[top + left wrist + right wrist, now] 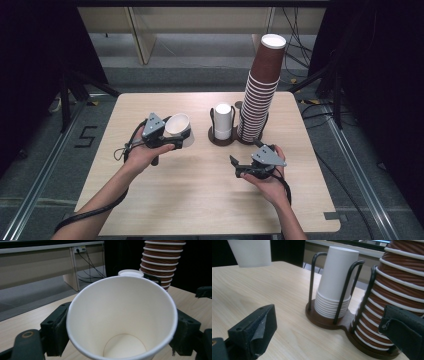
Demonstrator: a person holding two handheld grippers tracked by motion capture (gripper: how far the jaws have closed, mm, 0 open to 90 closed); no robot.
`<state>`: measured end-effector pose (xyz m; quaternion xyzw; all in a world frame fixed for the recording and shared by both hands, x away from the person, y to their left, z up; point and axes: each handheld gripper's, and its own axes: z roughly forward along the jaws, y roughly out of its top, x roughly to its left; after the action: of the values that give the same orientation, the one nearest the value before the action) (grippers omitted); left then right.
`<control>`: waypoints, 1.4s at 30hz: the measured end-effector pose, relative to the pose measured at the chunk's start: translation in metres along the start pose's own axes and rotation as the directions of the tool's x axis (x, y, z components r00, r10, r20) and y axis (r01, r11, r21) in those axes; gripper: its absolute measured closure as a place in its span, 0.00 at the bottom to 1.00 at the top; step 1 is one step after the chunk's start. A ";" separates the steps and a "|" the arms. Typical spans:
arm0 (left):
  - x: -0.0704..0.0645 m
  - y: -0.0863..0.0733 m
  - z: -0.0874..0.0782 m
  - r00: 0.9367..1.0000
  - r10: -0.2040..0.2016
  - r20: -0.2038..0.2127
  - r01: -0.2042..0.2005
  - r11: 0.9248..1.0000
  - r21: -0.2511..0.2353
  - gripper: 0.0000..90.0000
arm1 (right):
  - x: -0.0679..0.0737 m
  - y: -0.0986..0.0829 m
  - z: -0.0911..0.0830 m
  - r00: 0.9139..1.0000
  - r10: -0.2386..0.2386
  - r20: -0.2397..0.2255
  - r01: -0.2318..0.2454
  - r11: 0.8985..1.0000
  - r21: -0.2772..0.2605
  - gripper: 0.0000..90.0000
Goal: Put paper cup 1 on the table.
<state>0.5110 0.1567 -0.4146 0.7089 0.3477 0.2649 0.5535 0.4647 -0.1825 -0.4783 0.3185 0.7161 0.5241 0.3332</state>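
Light wood-grain table (pixel 200 200) with rounded corners, standing on a grey floor (pixel 45 150). Left of the table, a metal rail (pixel 42 172) runs along the floor, with a black marking (pixel 85 136) beside it; a matching rail (pixel 357 170) lies to the right of the table. Beyond the table's far edge, a pale beige desk (pixel 200 20) with a slanted panel leg (pixel 142 37) spans the room. Black cables (pixel 295 45) trail over the floor behind the table, toward its right. Dark curtains (pixel 385 75) hang on both sides of the table. Lighting is even and diffuse.
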 end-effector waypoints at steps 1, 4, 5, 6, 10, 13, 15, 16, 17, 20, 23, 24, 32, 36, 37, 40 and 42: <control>0.003 -0.001 -0.001 1.000 0.007 -0.012 -0.007 1.000 0.003 0.20 | -0.001 0.000 0.000 1.000 -0.004 0.001 0.004 1.000 -0.011 0.02; 0.010 -0.005 -0.004 0.999 -0.002 -0.041 0.002 1.000 0.007 0.20 | -0.004 0.000 -0.005 1.000 0.004 0.019 -0.004 1.000 -0.014 0.02; 0.012 -0.006 -0.005 0.999 -0.009 -0.048 0.009 1.000 0.009 0.20 | -0.006 0.000 -0.006 1.000 -0.004 0.024 0.004 1.000 -0.017 0.02; 0.014 -0.007 -0.006 0.998 -0.010 -0.060 0.011 1.000 0.009 0.20 | -0.006 -0.001 -0.007 0.999 0.015 0.034 -0.015 1.000 -0.018 0.02; 0.019 -0.009 -0.011 0.996 -0.005 -0.093 0.006 1.000 0.007 0.20 | -0.007 -0.003 -0.010 0.999 0.027 0.045 -0.026 1.000 -0.009 0.02; 0.023 -0.013 -0.015 0.994 -0.007 -0.111 0.007 1.000 0.008 0.20 | -0.008 -0.007 -0.010 0.998 0.020 0.056 -0.020 1.000 -0.011 0.02; 0.027 -0.015 -0.017 0.992 -0.005 -0.127 0.007 1.000 0.014 0.20 | -0.007 -0.009 -0.009 0.998 0.021 0.051 -0.020 1.000 -0.012 0.02; 0.029 -0.017 -0.017 0.991 -0.005 -0.135 0.007 1.000 0.015 0.20 | -0.006 -0.009 -0.010 0.997 0.039 0.063 -0.039 0.999 -0.007 0.02; 0.031 -0.018 -0.018 0.990 -0.006 -0.142 0.008 1.000 0.018 0.20 | -0.006 -0.009 -0.009 0.998 0.036 0.059 -0.035 0.999 -0.010 0.02; 0.037 -0.021 -0.019 0.986 -0.001 -0.169 0.005 1.000 0.024 0.20 | -0.007 -0.009 -0.009 0.998 0.030 0.049 -0.030 0.999 -0.015 0.02; 0.042 -0.024 -0.019 0.980 0.008 -0.200 -0.001 0.999 0.035 0.20 | -0.006 -0.010 -0.010 0.998 0.048 0.042 -0.048 0.999 -0.003 0.02; 0.043 -0.024 -0.019 0.978 0.014 -0.206 -0.005 0.999 0.041 0.20 | -0.006 -0.010 -0.010 0.998 0.048 0.044 -0.048 0.999 0.003 0.02; 0.052 -0.032 -0.018 0.968 0.010 -0.250 0.007 0.998 0.066 0.20 | -0.007 -0.010 -0.011 0.997 0.032 0.066 -0.031 0.999 -0.005 0.03; 0.056 -0.037 -0.017 0.962 0.013 -0.274 0.007 0.997 0.071 0.20 | -0.007 -0.010 -0.010 0.997 0.041 0.071 -0.041 0.999 -0.009 0.03; 0.057 -0.037 -0.018 0.960 0.021 -0.280 0.002 0.997 0.081 0.20 | -0.009 -0.010 -0.009 0.998 0.033 0.058 -0.031 0.999 -0.023 0.03; 0.062 -0.040 -0.017 0.954 0.032 -0.299 -0.005 0.996 0.091 0.20 | -0.008 -0.011 -0.009 0.997 0.039 0.067 -0.038 0.999 -0.012 0.03; 0.062 -0.043 -0.016 0.953 0.010 -0.302 0.018 0.996 0.089 0.20 | -0.007 -0.011 -0.010 0.997 0.059 0.057 -0.059 0.998 0.004 0.03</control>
<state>0.5288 0.2214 -0.4526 0.6839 0.4413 0.3527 0.4617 0.4593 -0.1961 -0.4860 0.3554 0.6981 0.5222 0.3370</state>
